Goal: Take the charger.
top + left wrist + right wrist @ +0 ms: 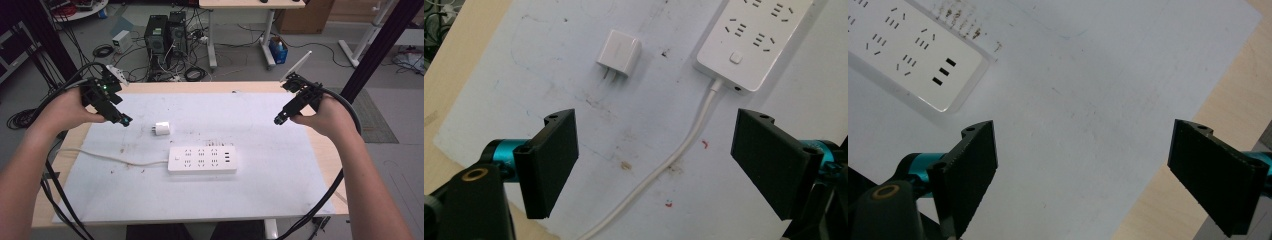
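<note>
Right now we hold both grippers above the table (300, 200), each with its jaws spread wide and nothing between them: the left gripper (125, 121) at about ten o'clock from the middle of the white mat (150, 195), the right gripper (278, 120) at about two o'clock.

Our work looks to be the small white charger plug (161, 129), lying on its side just at eleven o'clock of the power strip (202, 159) and clear of it. In the left gripper view the charger plug (619, 48) points its two prongs toward us.

We judge it light, rigid and smooth-sided, so it could skate or twist under a loose pinch. We would take it across its flat sides, away from the prongs, which must stay free for the sockets.

The power strip is likely light too and may slide when pushed on; our right gripper could steady it. Its white cord (110, 159) runs off toward nine o'clock, below the plug's spot, and is worth avoiding. Little else crowds the mat beyond some stains.
</note>
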